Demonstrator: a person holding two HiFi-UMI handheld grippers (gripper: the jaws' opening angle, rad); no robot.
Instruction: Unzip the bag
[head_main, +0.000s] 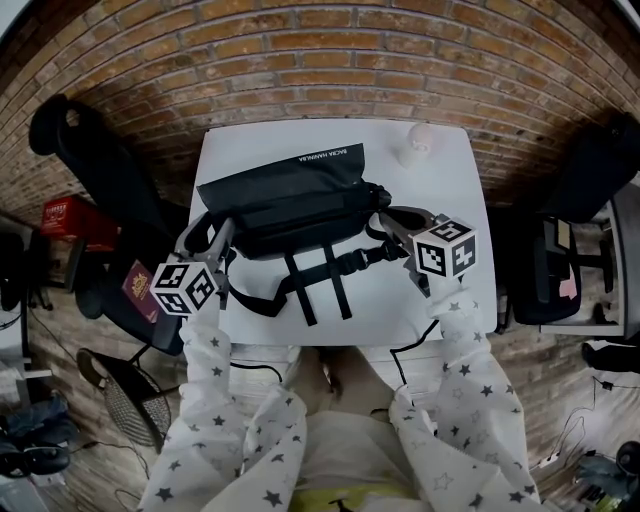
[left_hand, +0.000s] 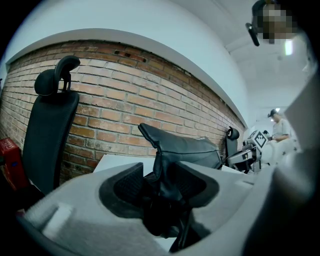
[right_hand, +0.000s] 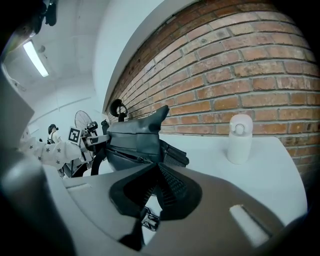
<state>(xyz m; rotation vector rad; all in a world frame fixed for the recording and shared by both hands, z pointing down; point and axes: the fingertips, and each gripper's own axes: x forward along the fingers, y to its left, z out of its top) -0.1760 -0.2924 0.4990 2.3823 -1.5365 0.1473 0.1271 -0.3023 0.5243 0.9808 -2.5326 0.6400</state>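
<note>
A black bag (head_main: 290, 200) lies across the white table (head_main: 440, 190), its straps (head_main: 320, 282) trailing toward me. My left gripper (head_main: 205, 232) is at the bag's left end. In the left gripper view its jaws (left_hand: 160, 185) pinch a fold of the black fabric, and the bag (left_hand: 185, 147) rises behind them. My right gripper (head_main: 386, 220) is at the bag's right end. Its jaws (right_hand: 157, 187) are shut on a thin black pull tab, with a small metal piece (right_hand: 149, 220) hanging under them. The zipper line runs along the bag (right_hand: 132, 157).
A white bottle (head_main: 418, 143) (right_hand: 239, 138) stands at the table's far right corner. A black office chair (head_main: 90, 150) (left_hand: 50, 130) is to the left, with a red box (head_main: 70, 218) beside it. Another dark chair (head_main: 590, 170) is on the right. A brick wall runs behind.
</note>
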